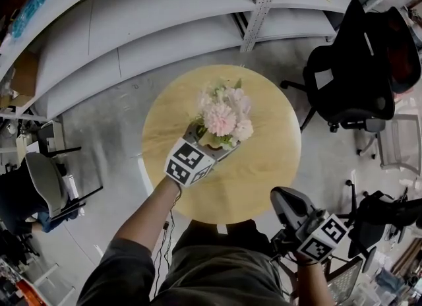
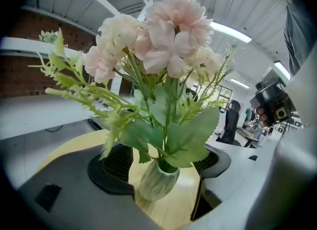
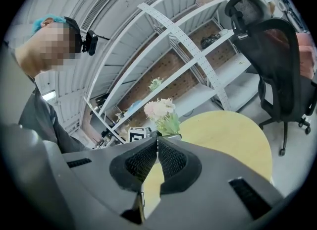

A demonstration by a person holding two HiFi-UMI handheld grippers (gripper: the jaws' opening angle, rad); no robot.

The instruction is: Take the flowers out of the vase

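Jaws of the left gripper (image 2: 166,167) are spread wide around the pale ribbed vase (image 2: 157,187) and do not press it; the jaws of the right gripper (image 3: 157,157) are closed on nothing. The vase stands mid-desk (image 1: 270,159), filled with pink flowers (image 2: 171,30) and serrated leaves. Bracing the vase is judged the step in hand; next, the stems must be gripped.
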